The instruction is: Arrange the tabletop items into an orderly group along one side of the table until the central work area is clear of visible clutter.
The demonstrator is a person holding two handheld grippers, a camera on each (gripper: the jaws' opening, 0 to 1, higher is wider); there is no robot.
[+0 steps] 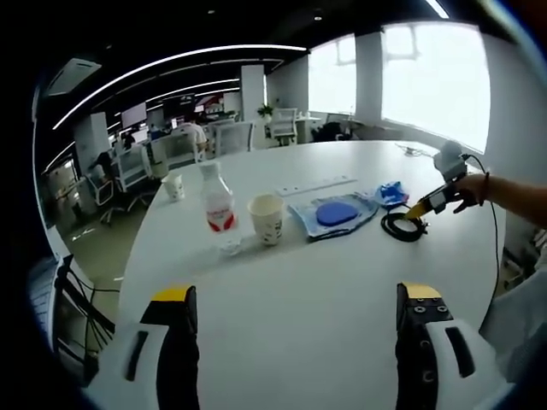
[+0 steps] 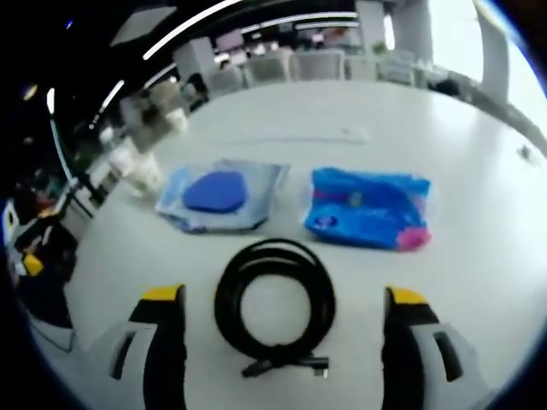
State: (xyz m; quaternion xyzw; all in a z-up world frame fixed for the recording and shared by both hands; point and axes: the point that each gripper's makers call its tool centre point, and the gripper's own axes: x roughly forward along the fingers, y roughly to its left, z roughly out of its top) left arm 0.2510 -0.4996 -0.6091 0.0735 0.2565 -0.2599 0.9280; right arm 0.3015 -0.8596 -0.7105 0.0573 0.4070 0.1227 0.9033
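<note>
The right gripper [image 2: 278, 342] has its jaws wide open on both sides of the coiled black cable [image 2: 274, 305], probably to grasp it; the left gripper [image 1: 297, 342] waits open and empty above the table [image 1: 291, 282].

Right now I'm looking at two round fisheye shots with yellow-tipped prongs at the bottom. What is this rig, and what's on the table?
There is no robot. A person holds a two-jaw gripper in each hand, and a camera rides on each, looking forward along its jaws.

In the left gripper view, the left gripper is open over the white table, holding nothing. Ahead stand a bottle and a paper cup, with a second cup farther back.

In the right gripper view, the right gripper is open around a coiled black cable lying flat, not gripped. Beyond it lie a clear pouch with a blue pad and a blue packet.
</note>
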